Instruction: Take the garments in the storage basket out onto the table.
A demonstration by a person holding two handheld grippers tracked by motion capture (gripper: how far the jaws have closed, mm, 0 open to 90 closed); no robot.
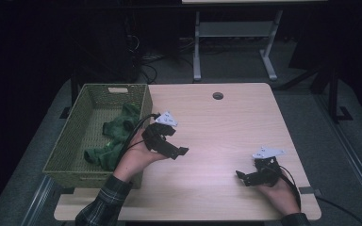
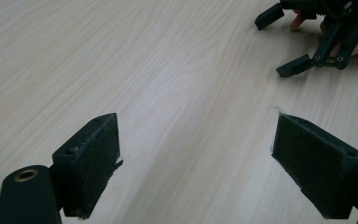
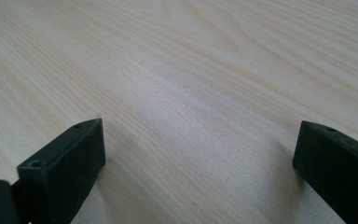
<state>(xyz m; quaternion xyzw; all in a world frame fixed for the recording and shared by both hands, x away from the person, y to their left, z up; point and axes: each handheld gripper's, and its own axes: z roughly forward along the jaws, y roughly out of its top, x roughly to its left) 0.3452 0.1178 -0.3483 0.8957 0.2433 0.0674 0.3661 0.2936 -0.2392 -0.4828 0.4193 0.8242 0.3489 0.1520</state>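
A green woven basket [image 1: 66, 150] stands on the left part of the light wooden table [image 1: 226, 122]. Crumpled green cloth [image 1: 115, 134] lies inside it. My left gripper [image 1: 172, 141] is just right of the basket, over bare table, open with nothing between its jaws; in the left gripper view its pads [image 2: 93, 154] stand wide apart above the wood. My right gripper [image 1: 245, 176] rests near the front right of the table, open and empty; it appears again as the right gripper [image 2: 284, 44] at the top right of the left gripper view.
A round cable hole [image 1: 218, 96] sits near the table's far edge. Beyond the table stand a white desk frame [image 1: 235, 42] and cables on the dark floor. A plaid sleeve [image 1: 101, 202] comes in at the bottom left.
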